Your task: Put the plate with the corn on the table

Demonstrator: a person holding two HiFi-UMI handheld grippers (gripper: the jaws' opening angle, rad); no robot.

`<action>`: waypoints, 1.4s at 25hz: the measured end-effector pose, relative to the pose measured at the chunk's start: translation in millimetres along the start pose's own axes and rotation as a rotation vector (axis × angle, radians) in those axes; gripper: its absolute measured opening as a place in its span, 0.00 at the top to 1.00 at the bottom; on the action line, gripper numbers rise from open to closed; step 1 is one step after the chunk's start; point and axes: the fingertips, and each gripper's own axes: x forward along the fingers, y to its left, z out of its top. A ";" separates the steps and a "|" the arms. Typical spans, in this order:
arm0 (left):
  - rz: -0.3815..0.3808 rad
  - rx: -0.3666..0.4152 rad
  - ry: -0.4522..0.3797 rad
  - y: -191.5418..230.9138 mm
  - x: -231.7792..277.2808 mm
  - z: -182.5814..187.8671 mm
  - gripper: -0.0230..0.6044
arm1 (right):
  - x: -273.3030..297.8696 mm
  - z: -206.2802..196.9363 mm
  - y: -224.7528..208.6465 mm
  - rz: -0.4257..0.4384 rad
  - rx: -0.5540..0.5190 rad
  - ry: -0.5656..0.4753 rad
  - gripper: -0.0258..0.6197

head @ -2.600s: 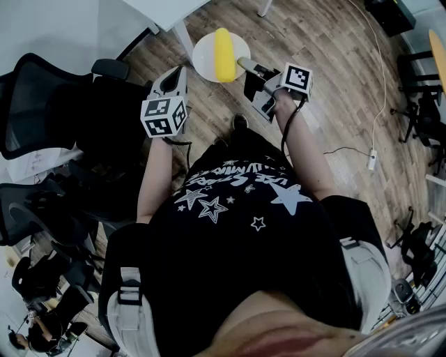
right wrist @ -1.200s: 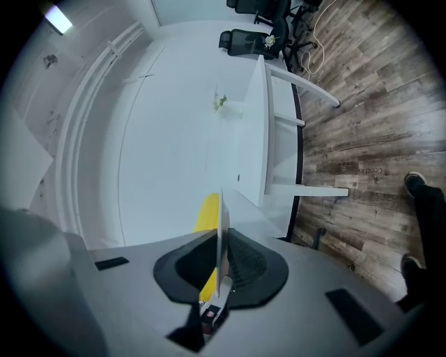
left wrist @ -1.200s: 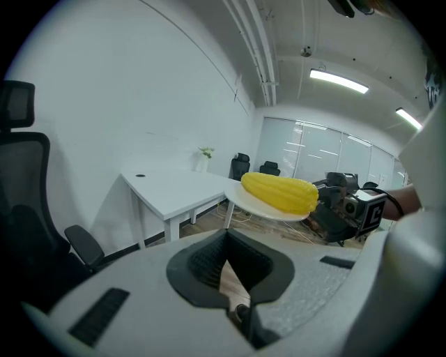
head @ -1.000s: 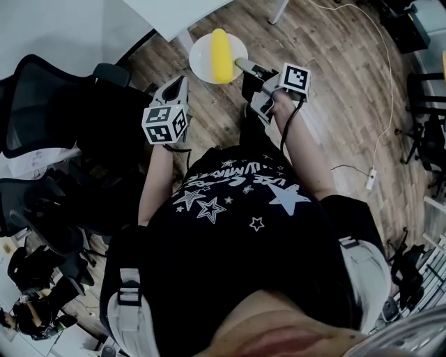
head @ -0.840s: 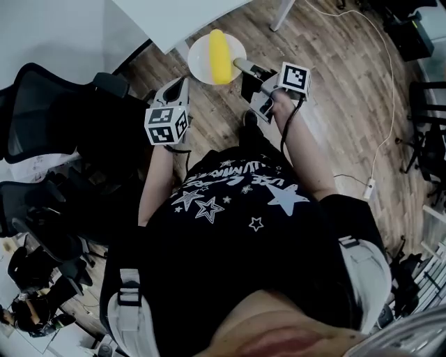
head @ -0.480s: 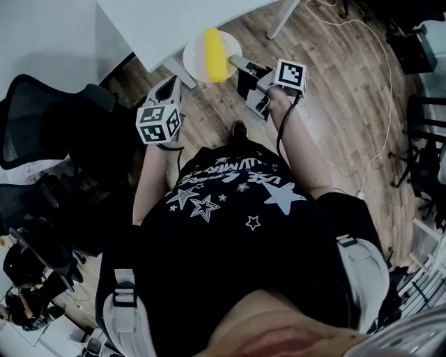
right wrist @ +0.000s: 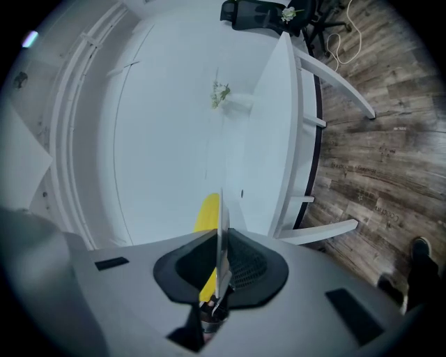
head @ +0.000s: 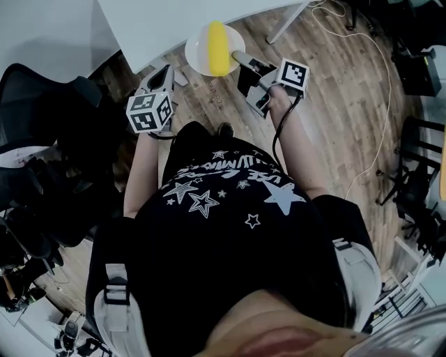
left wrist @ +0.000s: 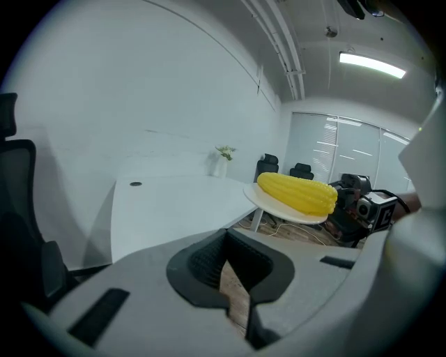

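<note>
A white plate (head: 201, 52) bearing a yellow corn cob (head: 219, 47) hangs in the air at the white table's (head: 160, 21) near edge. My right gripper (head: 237, 57) is shut on the plate's right rim. In the right gripper view the plate (right wrist: 221, 223) shows edge-on between the pads of that gripper (right wrist: 221, 272), the corn (right wrist: 207, 213) behind it. My left gripper (head: 162, 72) is to the plate's left, apart from it, shut and holding nothing. From the left gripper (left wrist: 230, 279) view the plate (left wrist: 279, 208) and corn (left wrist: 297, 193) float level with the table top (left wrist: 167, 202).
Black office chairs (head: 42, 139) crowd the left. Wooden floor (head: 334, 90) with a trailing cable (head: 362, 160) lies to the right. A small vase with a plant (left wrist: 222, 159) stands at the table's far side. The table's white legs (right wrist: 327, 230) show below its edge.
The person has walked toward the table; both grippers and the plate have travelled with them. The plate, earlier over bare floor, now hangs at the table's edge.
</note>
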 end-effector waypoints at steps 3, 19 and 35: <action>0.000 -0.002 0.019 -0.4 6.4 -3.8 0.96 | 2.2 7.9 -9.5 -0.008 0.015 -0.006 0.91; -0.020 -0.030 0.028 28.6 102.5 28.8 0.96 | 56.1 92.4 -28.8 -0.032 -0.012 0.003 0.91; -0.032 -0.066 0.024 115.2 229.0 101.1 0.96 | 169.3 222.4 -31.7 -0.028 -0.044 -0.029 0.91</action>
